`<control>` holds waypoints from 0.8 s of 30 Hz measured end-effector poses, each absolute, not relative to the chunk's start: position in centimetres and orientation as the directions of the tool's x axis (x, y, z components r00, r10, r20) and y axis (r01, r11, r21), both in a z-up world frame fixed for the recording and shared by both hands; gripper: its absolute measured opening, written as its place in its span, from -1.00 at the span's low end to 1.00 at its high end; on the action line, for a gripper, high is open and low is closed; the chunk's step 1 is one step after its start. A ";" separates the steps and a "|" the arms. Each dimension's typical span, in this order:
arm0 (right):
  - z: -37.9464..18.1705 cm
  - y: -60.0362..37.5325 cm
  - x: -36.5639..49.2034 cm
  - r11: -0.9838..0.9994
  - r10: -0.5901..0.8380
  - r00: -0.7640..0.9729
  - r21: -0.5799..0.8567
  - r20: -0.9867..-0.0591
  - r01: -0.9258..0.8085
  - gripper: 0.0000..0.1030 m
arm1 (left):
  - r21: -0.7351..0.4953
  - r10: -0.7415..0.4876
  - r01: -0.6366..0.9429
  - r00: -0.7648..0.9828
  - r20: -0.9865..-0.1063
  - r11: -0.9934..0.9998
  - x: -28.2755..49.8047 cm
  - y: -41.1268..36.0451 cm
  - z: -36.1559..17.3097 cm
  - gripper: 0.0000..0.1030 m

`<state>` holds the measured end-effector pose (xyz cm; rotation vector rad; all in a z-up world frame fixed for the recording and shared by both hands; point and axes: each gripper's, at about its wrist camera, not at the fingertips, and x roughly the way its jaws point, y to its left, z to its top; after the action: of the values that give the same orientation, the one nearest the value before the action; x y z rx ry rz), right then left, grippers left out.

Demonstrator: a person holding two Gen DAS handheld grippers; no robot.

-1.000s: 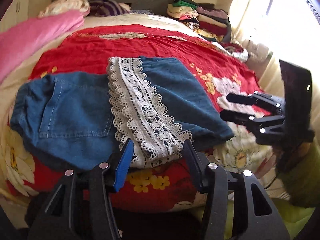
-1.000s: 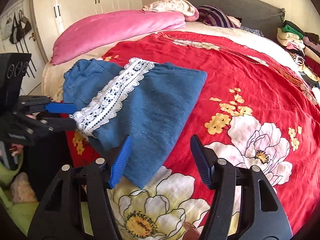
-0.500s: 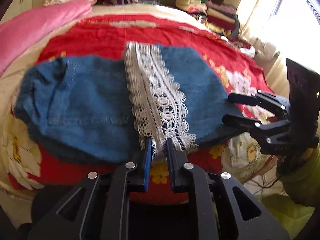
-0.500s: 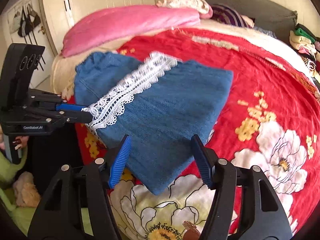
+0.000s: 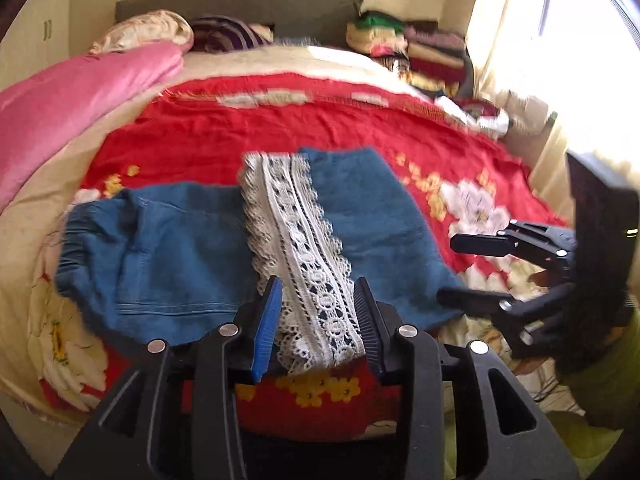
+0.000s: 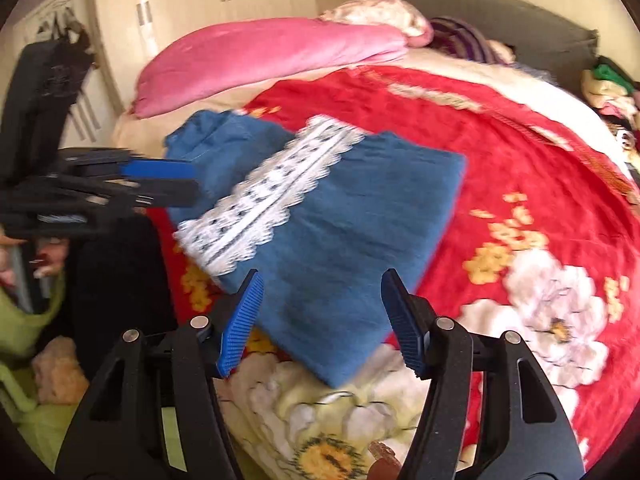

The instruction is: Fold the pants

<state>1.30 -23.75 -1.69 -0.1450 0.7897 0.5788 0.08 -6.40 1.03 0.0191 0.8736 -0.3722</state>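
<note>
Left wrist view puts our left gripper [image 5: 318, 322] at the near edge of the bed [image 5: 248, 136], its jaws opening with the white lace trim [image 5: 304, 256] of the pants [image 5: 168, 248] lying between them; the blue pads stand just off the lace on either side, so nothing is pinched. We see the blue denim pants folded on the red floral bedspread [image 5: 224, 132], lace band running down the middle, waistband end off to the left. Our right gripper [image 5: 472, 272] hovers at the right corner of the fabric, fingers parted. From the right wrist view its jaws [image 6: 320, 320] are spread and easing inward, the near corner of the pants [image 6: 336, 240] between them but untouched. Beyond lie a pink pillow [image 6: 264, 56] and stacked clothes [image 5: 404, 48].
</note>
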 end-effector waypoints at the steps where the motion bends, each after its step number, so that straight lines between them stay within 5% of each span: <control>1: -2.0 -23.6 1.3 0.831 0.442 0.545 0.095 -0.713 -0.549 -0.05 | -0.129 -0.303 0.329 0.558 -0.773 0.936 0.4 -6.7 0.0 -0.31; 6: -5.0 -23.6 1.8 0.838 0.398 0.467 0.107 -0.789 -0.535 -0.07 | -0.150 -0.289 0.305 0.487 -0.824 0.941 0.8 -6.1 -3.8 -0.28; 16: -3.7 -24.0 1.7 0.844 0.427 0.495 0.137 -0.757 -0.518 -0.04 | -0.175 -0.306 0.287 0.514 -0.801 0.942 0.0 -4.7 -2.4 -0.26; 19: -2.9 -24.5 1.6 0.852 0.432 0.523 0.142 -0.735 -0.503 0.26 | -0.158 -0.280 0.264 0.531 -0.800 0.952 -0.2 -4.2 -1.8 0.00; 24: -2.1 -24.8 1.4 0.864 0.421 0.555 0.130 -0.717 -0.487 0.45 | -0.143 -0.260 0.244 0.559 -0.788 0.959 -0.5 -3.4 -0.5 0.20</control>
<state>1.42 -24.80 -2.09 -0.0872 0.8229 0.5369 -0.53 -3.42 -0.54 -0.0180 0.9319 -0.2972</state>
